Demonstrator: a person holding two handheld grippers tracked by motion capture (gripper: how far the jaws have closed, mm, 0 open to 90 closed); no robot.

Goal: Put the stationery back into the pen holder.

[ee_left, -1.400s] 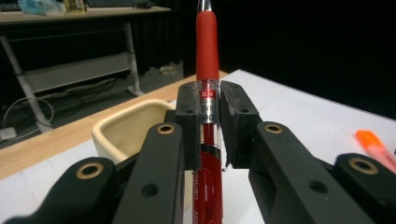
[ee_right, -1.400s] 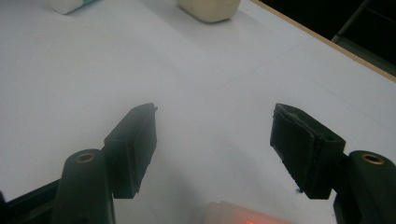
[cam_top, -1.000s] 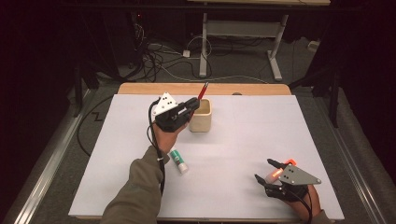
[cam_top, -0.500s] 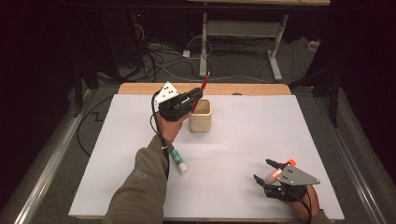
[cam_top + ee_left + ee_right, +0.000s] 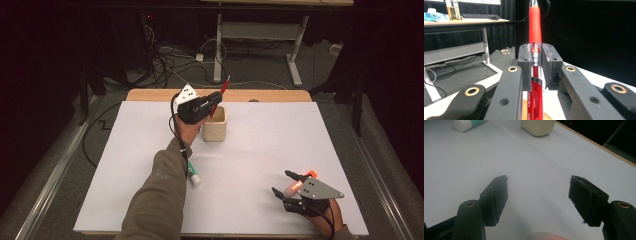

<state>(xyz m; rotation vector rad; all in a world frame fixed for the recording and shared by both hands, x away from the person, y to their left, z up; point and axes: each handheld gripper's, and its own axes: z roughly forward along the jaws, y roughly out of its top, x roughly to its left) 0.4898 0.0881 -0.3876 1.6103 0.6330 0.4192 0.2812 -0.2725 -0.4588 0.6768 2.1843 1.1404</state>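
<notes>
My left gripper [image 5: 216, 99] is shut on a red pen [image 5: 224, 87] and holds it tilted above a cream cup [image 5: 214, 127] at the back middle of the table. In the left gripper view the pen [image 5: 535, 25] stands clamped between the pads of that gripper [image 5: 536, 62], its lower end pointing down at the cup's rim [image 5: 547, 116]. My right gripper [image 5: 283, 184] rests low at the front right, open, with nothing between its jaws. In its own view the right gripper [image 5: 539, 192] is wide open over the bare white sheet, the cup [image 5: 537, 126] far ahead.
A white tube with a green band [image 5: 194, 176] lies left of centre beside the sleeve, and its end [image 5: 467, 123] also shows in the right gripper view. The white sheet [image 5: 280, 135] covers a wooden table [image 5: 270, 95]. Cables and desk legs [image 5: 218, 55] stand beyond the far edge.
The left gripper has carried the red pen away from the person and slightly right, bringing it over the cup. The right gripper has stayed put.
</notes>
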